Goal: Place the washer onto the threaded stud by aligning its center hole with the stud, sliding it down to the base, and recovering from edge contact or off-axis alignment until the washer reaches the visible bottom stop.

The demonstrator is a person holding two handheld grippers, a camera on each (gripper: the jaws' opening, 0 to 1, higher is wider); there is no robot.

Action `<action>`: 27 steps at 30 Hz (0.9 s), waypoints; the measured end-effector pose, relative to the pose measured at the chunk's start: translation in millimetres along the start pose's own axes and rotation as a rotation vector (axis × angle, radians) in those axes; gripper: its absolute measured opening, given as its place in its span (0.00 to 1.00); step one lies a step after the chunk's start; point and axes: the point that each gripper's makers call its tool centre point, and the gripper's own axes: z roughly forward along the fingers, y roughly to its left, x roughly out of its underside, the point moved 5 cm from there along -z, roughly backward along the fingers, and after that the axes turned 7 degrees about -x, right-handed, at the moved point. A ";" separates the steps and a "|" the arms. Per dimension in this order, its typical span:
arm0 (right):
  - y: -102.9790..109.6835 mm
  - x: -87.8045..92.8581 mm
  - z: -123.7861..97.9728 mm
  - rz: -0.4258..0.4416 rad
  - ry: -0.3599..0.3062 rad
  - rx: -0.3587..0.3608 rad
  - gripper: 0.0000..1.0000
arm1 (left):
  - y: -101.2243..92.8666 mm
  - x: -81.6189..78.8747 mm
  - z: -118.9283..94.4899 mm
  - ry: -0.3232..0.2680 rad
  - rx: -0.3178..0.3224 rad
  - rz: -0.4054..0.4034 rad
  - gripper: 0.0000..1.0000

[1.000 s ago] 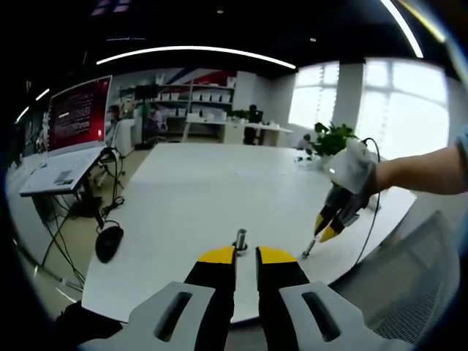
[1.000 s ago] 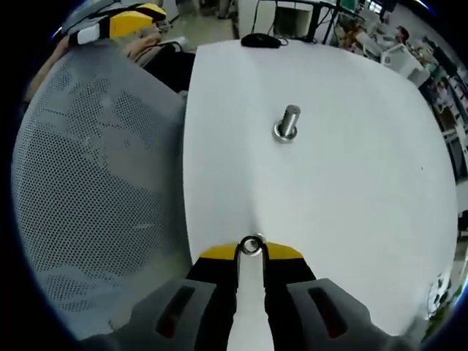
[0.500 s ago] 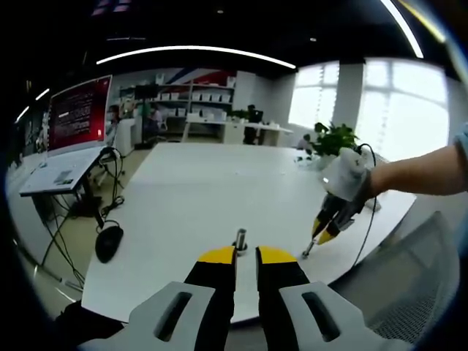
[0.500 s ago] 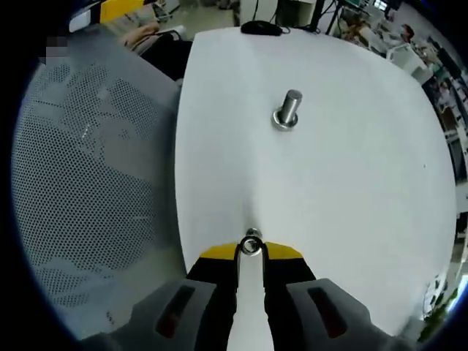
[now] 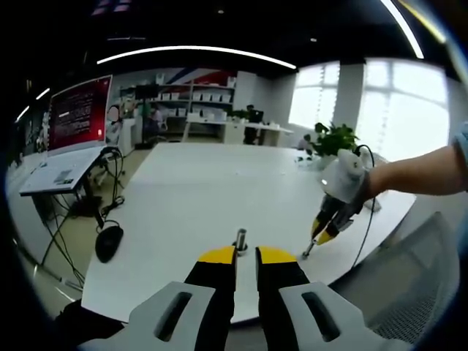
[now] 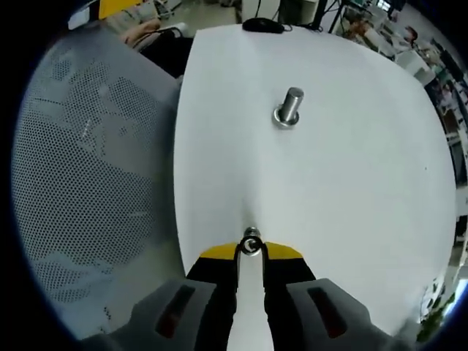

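Currently, the washer (image 6: 251,244) sits pinched between the yellow tips of the right hand-held gripper (image 6: 251,251), its jaws nearly closed on it. It is a small bright metal ring, held low at the near edge of the white tabletop (image 6: 351,183); whether it touches the surface cannot be told. Its lower part is hidden by the jaw tips.

The stud (image 6: 289,107) stands upright farther across the tabletop, well apart from the washer. It is a short grey metal cylinder on a wider round base; its threads are too small to make out.

In the left gripper view, the left hand-held gripper (image 5: 246,255) has its jaws slightly parted, with nothing between them. The stud (image 5: 239,239) rises just beyond its tips, its base hidden by them. The right hand-held gripper (image 5: 325,231) comes in from the right, tips down at the tabletop edge; the washer there is too small to discern. A grey perforated mesh chair back (image 6: 95,183) lies left of the tabletop. A black mouse (image 6: 259,24) rests at the far edge.
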 end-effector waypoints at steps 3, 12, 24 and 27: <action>-1.9 -0.7 2.0 0.001 0.001 0.003 0.13 | 0.0 -0.1 0.2 -0.001 0.000 0.000 0.07; -3.5 2.5 21.0 -0.003 0.033 0.009 0.13 | 0.3 0.3 0.0 0.001 -0.001 0.000 0.07; -4.2 8.1 40.1 -0.028 0.052 -0.008 0.14 | 0.2 0.8 0.2 0.005 -0.002 0.000 0.07; -3.6 8.4 40.1 -0.050 0.056 -0.020 0.14 | 0.1 0.6 0.1 0.004 -0.002 -0.001 0.07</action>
